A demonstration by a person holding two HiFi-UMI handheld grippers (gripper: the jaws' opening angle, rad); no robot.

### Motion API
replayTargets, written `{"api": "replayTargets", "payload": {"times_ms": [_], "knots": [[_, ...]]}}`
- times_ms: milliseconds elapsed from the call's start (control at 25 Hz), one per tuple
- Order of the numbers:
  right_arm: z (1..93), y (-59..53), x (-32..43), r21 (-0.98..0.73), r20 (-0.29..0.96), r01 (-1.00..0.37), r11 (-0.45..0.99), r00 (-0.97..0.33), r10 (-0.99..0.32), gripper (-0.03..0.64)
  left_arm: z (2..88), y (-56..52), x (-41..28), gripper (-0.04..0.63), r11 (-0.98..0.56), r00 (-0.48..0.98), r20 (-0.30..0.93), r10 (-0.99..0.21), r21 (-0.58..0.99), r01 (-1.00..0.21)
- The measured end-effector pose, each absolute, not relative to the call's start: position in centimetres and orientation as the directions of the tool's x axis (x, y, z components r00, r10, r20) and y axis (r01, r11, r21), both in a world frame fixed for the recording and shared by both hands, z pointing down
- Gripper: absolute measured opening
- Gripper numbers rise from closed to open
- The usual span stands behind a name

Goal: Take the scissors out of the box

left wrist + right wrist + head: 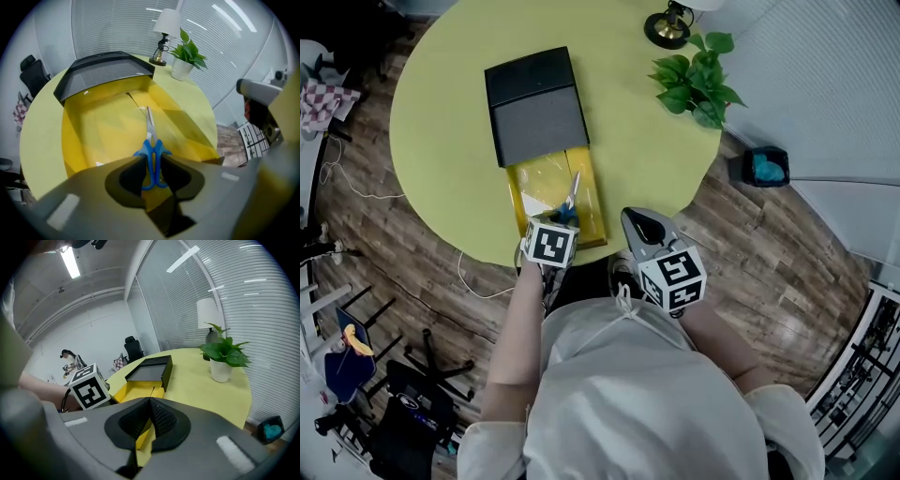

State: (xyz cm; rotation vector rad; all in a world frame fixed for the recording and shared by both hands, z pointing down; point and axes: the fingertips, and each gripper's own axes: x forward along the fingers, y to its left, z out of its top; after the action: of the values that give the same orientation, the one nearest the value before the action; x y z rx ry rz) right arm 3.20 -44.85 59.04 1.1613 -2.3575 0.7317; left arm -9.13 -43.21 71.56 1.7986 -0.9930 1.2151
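A yellow tray (592, 187) is slid out of its black box sleeve (536, 105) on the round yellow-green table (441, 150). Blue-handled scissors (572, 195) lie in the tray, blades pointing toward the sleeve. My left gripper (565, 219) points steeply down into the tray's near end. In the left gripper view its pads sit against both sides of the scissors' blue handles (151, 140), and the left gripper (152, 171) is shut on them. My right gripper (645, 228) hovers off the table's near edge, right of the tray, its pads together and nothing between them (151, 420).
A potted plant (696, 82) and a lamp base (667, 26) stand at the table's far right. A blue bin (766, 167) sits on the wooden floor to the right. An office chair (412, 412) and cables are at the lower left.
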Motion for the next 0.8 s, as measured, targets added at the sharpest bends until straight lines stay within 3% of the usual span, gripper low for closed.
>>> {"api": "replayTargets", "payload": {"times_ms": [240, 520, 800], "knots": [[59.1, -45.2, 3.3, -0.276, 0.567, -0.819, 0.504, -0.562, -0.603, 0.000, 71.8, -43.2, -8.9, 0.100, -0.483, 0.182, 0.956, -0.228, 0.051, -0.874], [58.9, -44.7, 4.1, -0.264, 0.584, -0.832, 0.489, -0.541, -0.605, 0.000, 71.5, -43.1, -9.1, 0.094, -0.487, 0.221, 0.957, -0.189, 0.104, -0.867], [57.9, -44.4, 4.8, -0.249, 0.574, -0.838, 0.486, -0.532, -0.623, 0.000, 70.2, -42.8, -9.2, 0.092, -0.459, 0.242, 0.943, -0.229, 0.115, -0.881]]}}
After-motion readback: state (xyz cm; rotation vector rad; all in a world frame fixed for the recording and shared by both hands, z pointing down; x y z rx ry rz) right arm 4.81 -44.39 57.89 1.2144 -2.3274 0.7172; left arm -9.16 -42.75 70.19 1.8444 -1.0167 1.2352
